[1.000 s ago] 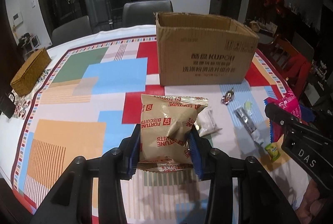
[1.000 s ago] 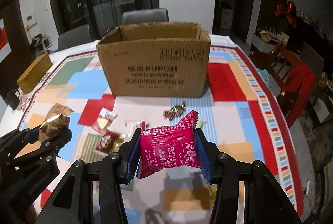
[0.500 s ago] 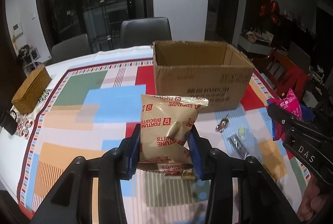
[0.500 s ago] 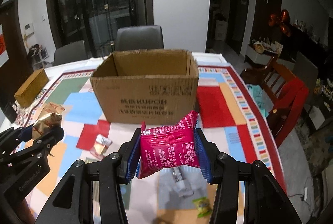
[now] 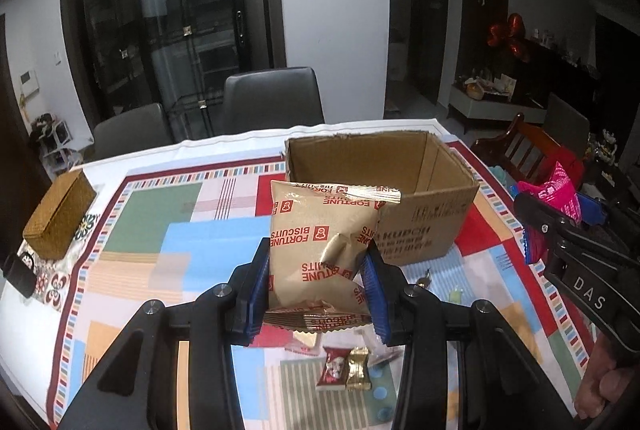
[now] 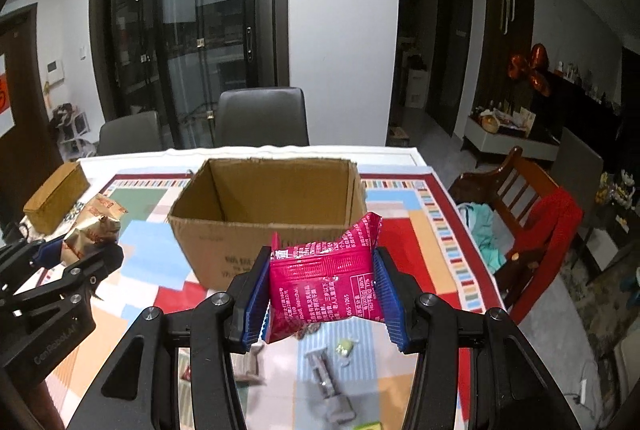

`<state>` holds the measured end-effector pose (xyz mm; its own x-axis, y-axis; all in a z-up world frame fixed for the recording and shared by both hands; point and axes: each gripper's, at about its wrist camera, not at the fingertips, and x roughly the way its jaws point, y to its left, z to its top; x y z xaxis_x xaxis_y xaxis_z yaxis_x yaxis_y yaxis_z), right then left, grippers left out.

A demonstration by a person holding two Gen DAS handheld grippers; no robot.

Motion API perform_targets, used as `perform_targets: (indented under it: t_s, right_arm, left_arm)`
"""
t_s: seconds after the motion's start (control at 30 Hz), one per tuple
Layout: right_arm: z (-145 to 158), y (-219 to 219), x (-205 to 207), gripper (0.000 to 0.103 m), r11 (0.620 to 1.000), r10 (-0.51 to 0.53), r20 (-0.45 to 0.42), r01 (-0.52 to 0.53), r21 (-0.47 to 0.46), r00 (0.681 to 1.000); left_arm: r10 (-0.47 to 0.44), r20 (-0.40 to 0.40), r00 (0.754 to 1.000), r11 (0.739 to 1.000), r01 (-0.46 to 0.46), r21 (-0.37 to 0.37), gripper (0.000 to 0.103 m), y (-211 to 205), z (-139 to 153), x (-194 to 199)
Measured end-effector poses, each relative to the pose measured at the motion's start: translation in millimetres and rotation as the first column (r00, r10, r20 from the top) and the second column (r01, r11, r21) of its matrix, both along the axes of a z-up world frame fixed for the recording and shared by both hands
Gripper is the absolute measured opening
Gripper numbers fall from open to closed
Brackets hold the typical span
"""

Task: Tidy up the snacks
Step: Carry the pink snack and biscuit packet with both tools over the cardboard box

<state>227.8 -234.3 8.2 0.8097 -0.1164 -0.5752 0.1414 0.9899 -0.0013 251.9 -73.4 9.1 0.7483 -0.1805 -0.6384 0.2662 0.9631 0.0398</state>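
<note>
A: Gripping a tan foil packet printed "Fortune Biscuits" [image 5: 320, 242], the left gripper [image 5: 318, 290] has its blue pads pressed against both sides of the packet, jaws partly closed around it, above the patchwork-coloured tablecloth [image 5: 160, 242].

B: The right gripper [image 6: 322, 292] is clamped the same way on a crinkled magenta snack pouch [image 6: 326, 282], its jaws about as far apart as the pouch is wide.

A: The open brown cardboard box [image 6: 264, 218] stands at the far middle of the table, just beyond both packets; what shows of its inside is bare card.

B: Small wrapped sweets lie loose on the near cloth, among them a red one and a gold one [image 5: 346, 374] side by side, touching.

A: A woven golden-brown lidded box [image 5: 58, 218] sits at the far left edge, well apart from the cardboard box.

B: Two grey chairs [image 6: 260, 118] stand behind the table.
</note>
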Motion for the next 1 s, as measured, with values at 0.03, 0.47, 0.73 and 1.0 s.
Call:
perform_targets:
  t_s: [0.03,0.47,0.73,1.0]
  right_arm:
    - [2,-1,1,0.050,1.000,-0.001,0.004,0.001,-0.002,1.000]
    - [20,-3,28,0.050,0.999,0.005,0.051,-0.003,-0.037,0.999]
    - [28,0,53,0.050,0.998,0.023,0.061,-0.020,-0.052,0.998]
    - [30,-1,78,0.050,0.999,0.029,0.053,-0.027,-0.038,0.998]
  left_arm:
    - [-0.002,0.003,1.000,1.000,0.002,0.000,0.042,-1,1,2]
    - [-0.015,0.043,0.999,1.000,0.015,-0.003,0.042,-6,21,30]
    - [-0.022,0.054,0.998,1.000,0.022,-0.008,0.042,-14,31,58]
    - [-0.032,0.045,0.998,0.999,0.033,-0.020,0.042,-21,30,83]
